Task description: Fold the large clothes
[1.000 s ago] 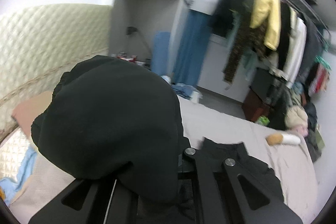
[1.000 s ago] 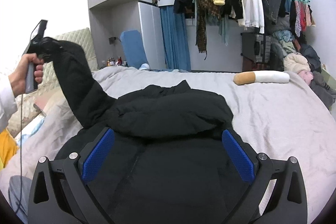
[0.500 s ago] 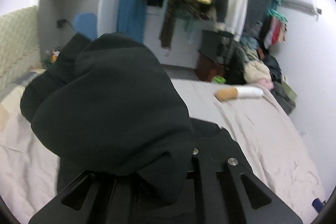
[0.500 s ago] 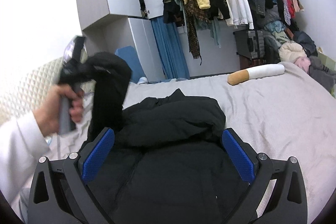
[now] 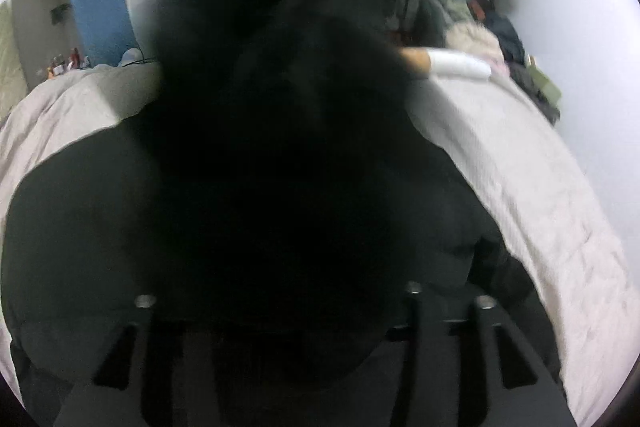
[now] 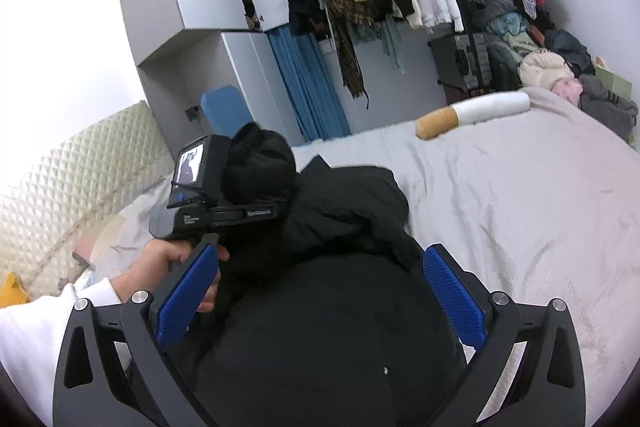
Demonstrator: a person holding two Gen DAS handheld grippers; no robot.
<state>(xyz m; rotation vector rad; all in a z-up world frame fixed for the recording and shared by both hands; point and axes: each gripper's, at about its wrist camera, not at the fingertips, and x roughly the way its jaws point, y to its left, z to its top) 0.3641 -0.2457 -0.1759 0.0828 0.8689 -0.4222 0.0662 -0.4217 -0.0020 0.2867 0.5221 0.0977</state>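
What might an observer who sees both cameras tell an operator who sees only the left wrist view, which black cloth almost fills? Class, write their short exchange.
Operator: My left wrist view is nearly all black cloth. What is my gripper holding?
Observer: The right wrist view shows the left gripper shut on the sleeve of the black jacket, with the cuff end bunched above its fingers.
Operator: Is the sleeve over the jacket or off to its side?
Observer: It is lifted at the jacket's left edge, on the headboard side, while the body lies flat on the bed.
Operator: And the right gripper?
Observer: The right gripper is open over the jacket's body, its blue pads wide apart and gripping nothing.
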